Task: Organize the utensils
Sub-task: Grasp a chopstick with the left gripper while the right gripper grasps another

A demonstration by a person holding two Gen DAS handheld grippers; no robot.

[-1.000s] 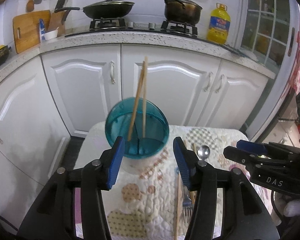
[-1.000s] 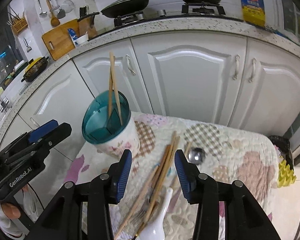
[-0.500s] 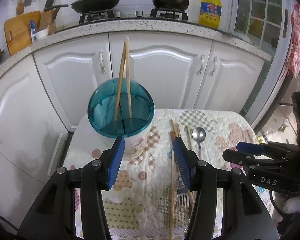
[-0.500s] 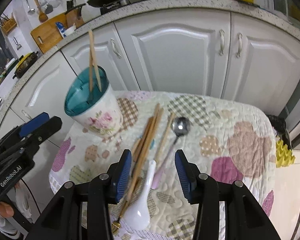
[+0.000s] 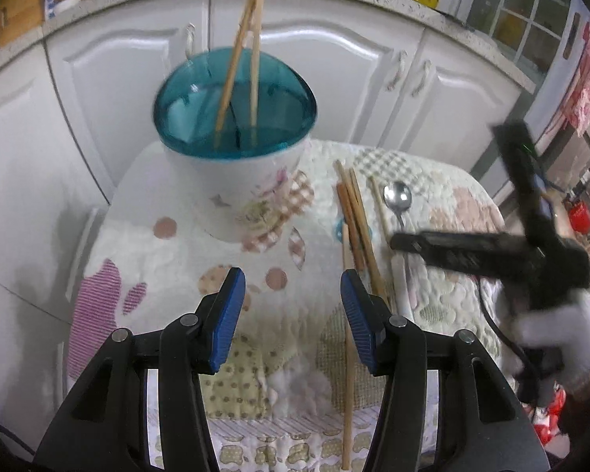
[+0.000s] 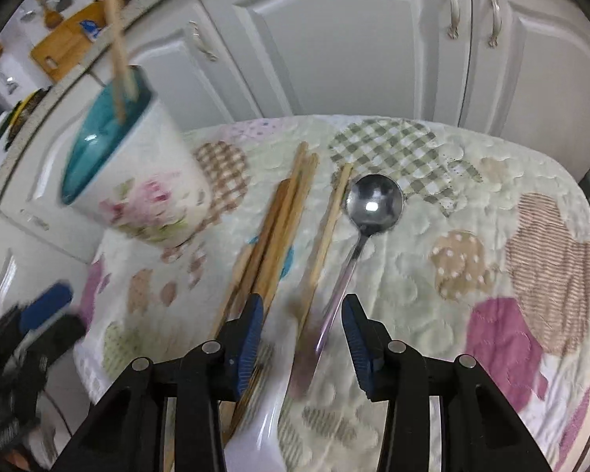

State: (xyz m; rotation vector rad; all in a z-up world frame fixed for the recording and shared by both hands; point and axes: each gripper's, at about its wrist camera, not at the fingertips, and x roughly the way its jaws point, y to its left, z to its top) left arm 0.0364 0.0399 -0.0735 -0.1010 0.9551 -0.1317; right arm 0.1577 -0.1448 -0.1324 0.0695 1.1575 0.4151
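Blue pads lined the inner faces of both grippers, and in both views the jaws stood apart with nothing pressed between them. The left gripper (image 5: pixel 289 306) hung over a bare part of the quilted cloth (image 5: pixel 169 244), its fingers spread moderately wide and touching nothing; one loose chopstick (image 5: pixel 347 373) lay on the cloth just beside its right finger. The right gripper (image 6: pixel 301 330) was also open, a little narrower. Between its fingers, lower down on the cloth, I could see the blurred handle of the metal spoon (image 6: pixel 373 204) and the end of a single chopstick (image 6: pixel 326 236), but the pads did not press on them. A bundle of wooden chopsticks (image 6: pixel 283 228) lay just beside its left finger, and a white ceramic spoon (image 6: pixel 263 424) lay below the gripper. Whether the left finger touched the bundle I could not tell, because of the blur.

The utensil holder (image 5: pixel 236 149), white with flowers and a teal insert, stood at the far left part of the cloth. Two chopsticks (image 5: pixel 244 47) stood in it, leaning.
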